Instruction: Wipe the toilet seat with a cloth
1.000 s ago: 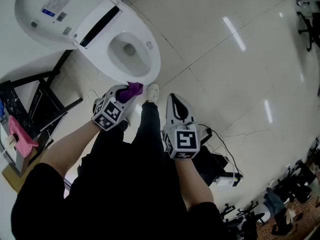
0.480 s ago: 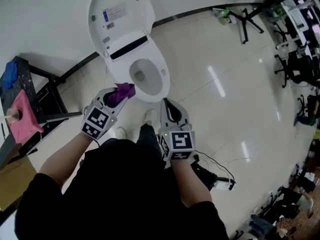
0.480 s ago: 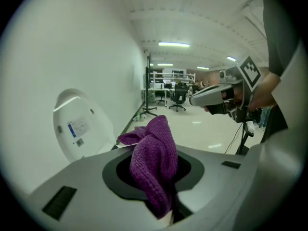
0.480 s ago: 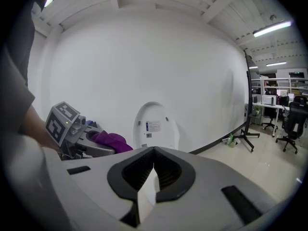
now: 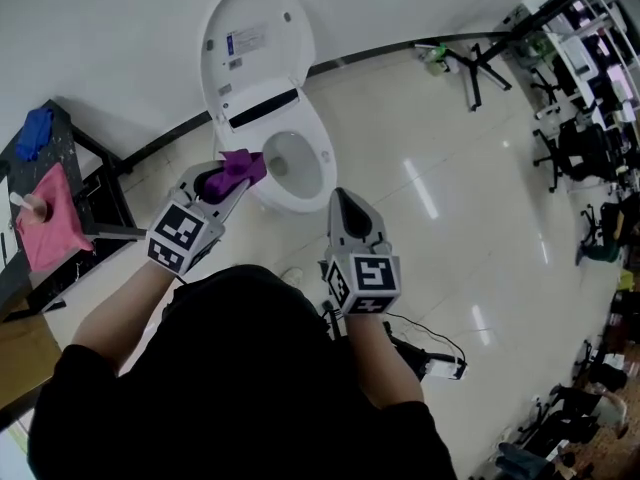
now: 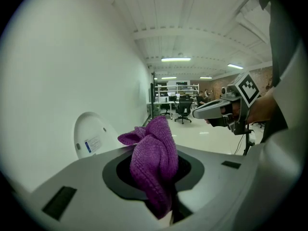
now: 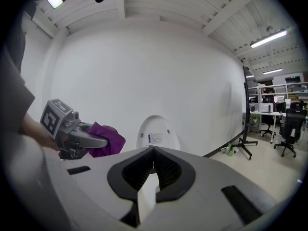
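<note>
A white toilet stands against the wall with its lid [image 5: 255, 33] raised and its seat [image 5: 322, 143] down around the bowl. My left gripper [image 5: 232, 175] is shut on a purple cloth [image 5: 240, 167] and hovers at the seat's left front rim; the cloth [image 6: 154, 165] bunches up between the jaws in the left gripper view. My right gripper [image 5: 346, 211] hangs in front of the bowl, jaws closed together with nothing in them. From the right gripper view I see the lid [image 7: 156, 134] and the left gripper [image 7: 98, 141] with the cloth [image 7: 108, 139].
A dark stand [image 5: 60, 218] at the left carries a pink cloth [image 5: 50, 218] and a blue item [image 5: 35, 131]. Black cables and a white box [image 5: 440, 365] lie on the glossy floor behind me. Office chairs and frames [image 5: 575, 98] fill the far right.
The view has swung so the toilet sits more centred. My left gripper with the cloth has risen from in front of the bowl to its left front rim. The right gripper keeps its place.
</note>
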Motion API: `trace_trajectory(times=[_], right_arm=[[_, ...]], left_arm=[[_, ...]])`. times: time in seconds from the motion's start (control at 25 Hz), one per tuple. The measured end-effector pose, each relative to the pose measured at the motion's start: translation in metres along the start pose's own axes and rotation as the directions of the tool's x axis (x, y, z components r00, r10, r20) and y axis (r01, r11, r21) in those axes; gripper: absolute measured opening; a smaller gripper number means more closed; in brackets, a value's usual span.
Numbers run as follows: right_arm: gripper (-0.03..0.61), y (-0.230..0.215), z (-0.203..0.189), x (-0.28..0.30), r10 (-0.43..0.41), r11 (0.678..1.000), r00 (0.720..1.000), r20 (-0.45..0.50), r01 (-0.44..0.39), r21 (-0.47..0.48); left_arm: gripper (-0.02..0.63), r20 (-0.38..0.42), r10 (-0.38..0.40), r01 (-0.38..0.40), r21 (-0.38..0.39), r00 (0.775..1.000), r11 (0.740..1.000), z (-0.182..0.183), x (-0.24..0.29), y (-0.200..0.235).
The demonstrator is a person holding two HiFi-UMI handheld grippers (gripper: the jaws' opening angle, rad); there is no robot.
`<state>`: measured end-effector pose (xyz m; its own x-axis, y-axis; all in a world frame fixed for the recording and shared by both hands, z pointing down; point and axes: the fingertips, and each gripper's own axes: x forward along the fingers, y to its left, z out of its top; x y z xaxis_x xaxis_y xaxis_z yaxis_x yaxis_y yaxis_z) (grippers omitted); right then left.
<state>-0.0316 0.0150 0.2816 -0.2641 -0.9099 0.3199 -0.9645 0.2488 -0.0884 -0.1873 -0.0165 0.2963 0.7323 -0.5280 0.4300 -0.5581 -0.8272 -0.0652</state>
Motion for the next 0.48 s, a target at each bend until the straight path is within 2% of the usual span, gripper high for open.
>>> trace_trajectory(times=[0.28,0.48], right_arm=[[0.015,-0.030,-0.004,-0.014,0.004,1.000,1.000,0.004,-0.004,0.026],[0.015,-0.047,-0.018,-0.024,-0.079,0.993,0.997,-0.010,0.080,0.084]], left_arm=[[0.094,0.012,0.034,-0.034,0.013,0.999,0.999,0.021,0.020,-0.014],[0.094,-0.001,-0.061,0.061,0.030,0.998,0.998,0.021,0.045,-0.029]])
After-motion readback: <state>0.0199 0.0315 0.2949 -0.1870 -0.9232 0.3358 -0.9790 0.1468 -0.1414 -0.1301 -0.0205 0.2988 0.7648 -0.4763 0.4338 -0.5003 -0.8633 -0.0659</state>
